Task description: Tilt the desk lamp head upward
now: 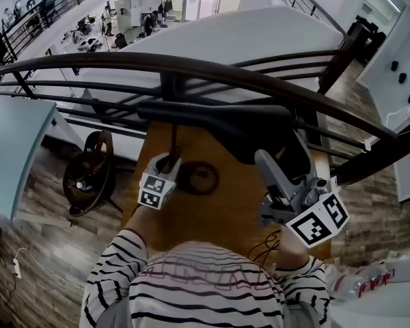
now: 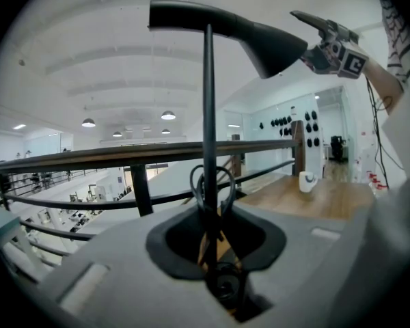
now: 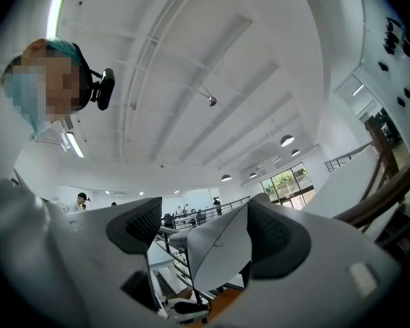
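Observation:
A dark desk lamp stands on the wooden desk (image 1: pixel 222 214). Its long head (image 1: pixel 219 118) stretches across the desk's far side, and its ring-shaped base (image 1: pixel 199 178) lies near my left gripper (image 1: pixel 165 166). In the left gripper view, that gripper (image 2: pixel 212 246) is shut on the thin upright stem (image 2: pixel 208 115), with the lamp head (image 2: pixel 239 29) overhead. My right gripper (image 1: pixel 273 183) is at the head's right end. In the right gripper view its jaws (image 3: pixel 205 238) stand wide open around the pale shade (image 3: pixel 215 251), which lies close to the right pad (image 3: pixel 277 241) and clear of the left one.
A dark curved railing (image 1: pixel 191 67) runs just behind the desk, with a drop to a lower floor beyond. A white mug (image 2: pixel 307 182) sits on the desk's far right. A plastic bottle (image 1: pixel 362 282) lies at the lower right. A round chair (image 1: pixel 89 173) stands on the floor to the left.

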A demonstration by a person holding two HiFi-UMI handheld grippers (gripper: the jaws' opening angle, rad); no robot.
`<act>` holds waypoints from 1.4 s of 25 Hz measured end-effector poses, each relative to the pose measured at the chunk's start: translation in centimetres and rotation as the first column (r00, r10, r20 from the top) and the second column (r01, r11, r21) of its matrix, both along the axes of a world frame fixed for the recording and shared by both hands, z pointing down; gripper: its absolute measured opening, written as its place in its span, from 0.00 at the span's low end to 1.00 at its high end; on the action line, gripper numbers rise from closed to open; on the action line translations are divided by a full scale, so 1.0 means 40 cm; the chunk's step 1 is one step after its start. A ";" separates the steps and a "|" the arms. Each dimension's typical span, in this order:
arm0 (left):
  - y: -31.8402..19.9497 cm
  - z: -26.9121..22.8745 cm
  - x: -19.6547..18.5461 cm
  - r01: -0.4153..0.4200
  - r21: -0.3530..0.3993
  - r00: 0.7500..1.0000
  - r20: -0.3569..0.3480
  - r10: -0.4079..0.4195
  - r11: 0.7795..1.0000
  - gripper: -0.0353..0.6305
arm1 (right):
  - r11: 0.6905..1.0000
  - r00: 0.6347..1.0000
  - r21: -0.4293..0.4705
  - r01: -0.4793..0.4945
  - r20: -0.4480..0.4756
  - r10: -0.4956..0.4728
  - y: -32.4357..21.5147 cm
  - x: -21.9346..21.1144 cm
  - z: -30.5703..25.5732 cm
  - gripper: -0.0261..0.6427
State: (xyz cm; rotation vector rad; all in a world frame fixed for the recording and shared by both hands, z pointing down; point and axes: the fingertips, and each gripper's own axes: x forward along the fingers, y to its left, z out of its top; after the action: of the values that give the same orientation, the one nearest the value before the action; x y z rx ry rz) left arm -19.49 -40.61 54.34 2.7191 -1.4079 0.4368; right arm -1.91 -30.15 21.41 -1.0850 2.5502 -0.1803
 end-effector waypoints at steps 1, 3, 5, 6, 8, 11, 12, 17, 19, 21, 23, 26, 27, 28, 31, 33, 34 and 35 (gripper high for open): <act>0.001 0.001 -0.001 0.002 -0.005 1.000 0.001 -0.002 1.000 0.16 | 1.000 1.000 0.006 0.001 -0.002 -0.001 0.001 -0.002 -0.007 0.61; 0.004 0.004 -0.002 0.005 -0.012 1.000 0.004 -0.005 1.000 0.16 | 1.000 1.000 0.020 0.003 -0.011 -0.003 0.004 -0.005 -0.022 0.61; 0.007 0.004 -0.001 0.005 -0.013 1.000 0.005 -0.005 1.000 0.16 | 1.000 1.000 0.027 0.008 -0.020 -0.007 0.007 -0.007 -0.034 0.61; 0.007 0.004 -0.001 0.006 -0.015 1.000 0.007 -0.006 1.000 0.16 | 1.000 1.000 0.027 0.009 -0.023 -0.008 0.007 -0.008 -0.038 0.61; 0.004 0.005 -0.002 0.005 -0.016 1.000 0.010 -0.005 1.000 0.16 | 1.000 1.000 0.028 0.006 -0.027 -0.005 0.005 -0.009 -0.040 0.61; 0.002 0.005 0.004 0.002 -0.011 1.000 0.010 -0.002 1.000 0.16 | 0.999 1.000 0.033 -0.008 -0.029 0.009 0.002 -0.004 -0.031 0.61; 0.002 0.006 0.006 0.004 -0.012 1.000 0.010 -0.004 1.000 0.16 | 0.999 0.999 0.036 -0.011 -0.030 0.012 0.002 -0.001 -0.028 0.61; 0.005 0.012 0.009 0.004 -0.006 1.000 0.014 -0.003 1.000 0.16 | 0.998 0.999 0.054 -0.013 -0.036 0.015 0.008 0.005 -0.018 0.61; 0.006 0.017 0.005 -0.006 -0.010 1.000 0.023 0.006 1.000 0.16 | 0.998 0.999 0.067 -0.018 -0.041 0.020 0.009 0.000 -0.013 0.61; 0.006 0.024 -0.001 -0.014 -0.016 1.000 0.025 0.014 1.000 0.16 | 0.997 0.999 0.079 -0.021 -0.048 0.024 0.011 -0.008 -0.006 0.60; 0.007 0.029 -0.005 -0.012 -0.032 1.000 0.015 0.013 0.999 0.17 | 0.996 0.998 0.087 -0.018 -0.053 0.022 0.016 -0.012 -0.001 0.60; 0.014 0.020 0.005 -0.007 -0.057 1.000 -0.004 0.006 0.998 0.17 | 0.995 0.999 0.095 -0.012 -0.048 0.017 0.030 -0.004 -0.005 0.59; 0.018 0.016 0.010 -0.006 -0.060 1.000 -0.006 0.006 0.998 0.18 | 0.995 0.999 0.097 -0.012 -0.046 0.017 0.036 0.002 -0.006 0.59; 0.022 0.013 0.015 -0.006 -0.062 1.000 -0.007 0.006 0.998 0.21 | 0.995 0.999 0.099 -0.013 -0.044 0.018 0.040 0.008 -0.007 0.59; 0.035 -0.008 0.018 0.007 -0.043 1.000 -0.016 -0.008 0.999 0.33 | 0.995 0.999 0.097 -0.016 -0.044 0.021 0.051 0.020 -0.003 0.59; 0.044 -0.027 0.017 0.020 -0.028 0.999 -0.027 -0.020 0.999 0.35 | 0.996 0.999 0.087 -0.016 -0.037 0.019 0.058 0.029 0.004 0.59; 0.050 -0.034 0.019 0.025 -0.025 0.999 -0.030 -0.026 0.999 0.37 | 0.997 0.999 0.080 -0.016 -0.031 0.018 0.061 0.035 0.010 0.59; 0.057 -0.038 0.023 0.032 -0.024 0.999 -0.030 -0.033 0.999 0.39 | 0.997 1.000 0.073 -0.016 -0.025 0.018 0.065 0.043 0.019 0.59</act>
State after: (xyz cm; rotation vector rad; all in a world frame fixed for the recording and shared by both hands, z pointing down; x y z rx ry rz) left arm -18.57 -38.34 52.82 2.6684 -1.4278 0.4056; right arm -0.19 -27.56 22.16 -1.0884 2.5484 -0.0690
